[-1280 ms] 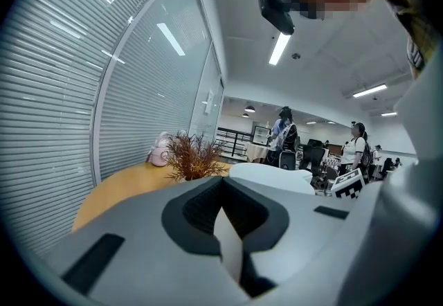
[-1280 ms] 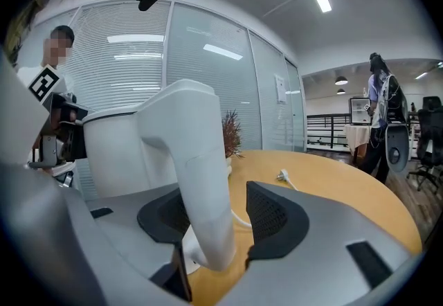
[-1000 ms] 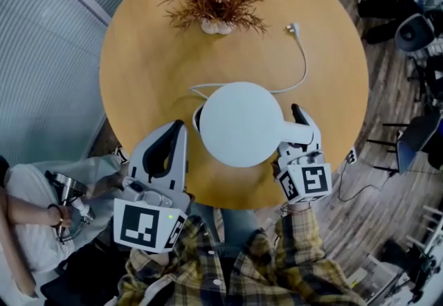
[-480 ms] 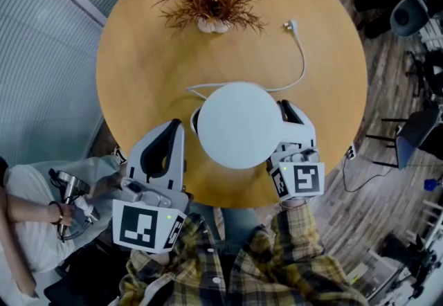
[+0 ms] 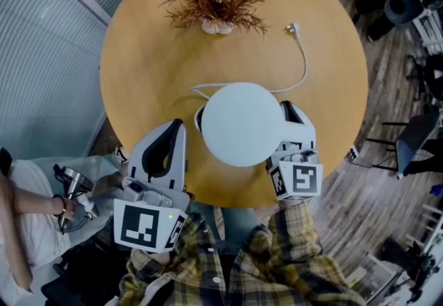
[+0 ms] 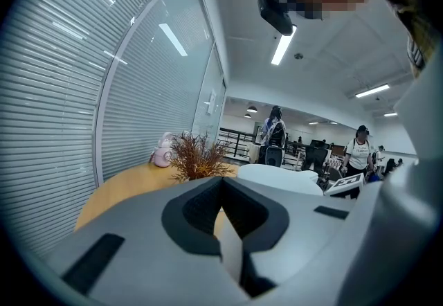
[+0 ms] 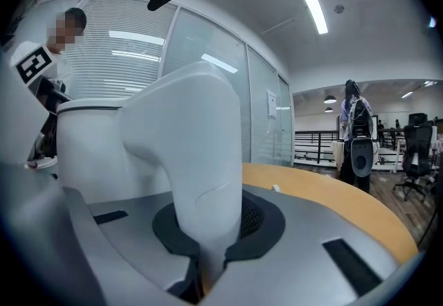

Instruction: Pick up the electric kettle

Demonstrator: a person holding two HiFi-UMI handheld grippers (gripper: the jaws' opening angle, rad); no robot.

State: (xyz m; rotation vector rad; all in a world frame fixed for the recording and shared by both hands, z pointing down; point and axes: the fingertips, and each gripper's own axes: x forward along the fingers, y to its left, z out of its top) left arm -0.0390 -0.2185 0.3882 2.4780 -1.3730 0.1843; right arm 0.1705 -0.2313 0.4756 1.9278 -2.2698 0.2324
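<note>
The kettle [image 5: 239,124] stands on the round surface [image 5: 138,55] near its close edge, between the two hand-held grippers, its handle [image 7: 201,152] jutting to the right with its long axis upright. The right hand-held gripper [image 5: 294,133] has just been closing and its jaws now clamp narrowly on that handle, meeting it about level from the person's side, so the coming pull looks like a straight lift. The left hand-held gripper [image 5: 176,129] sits just beside the kettle's left flank, jaws together on nothing, farther from the handle.
</note>
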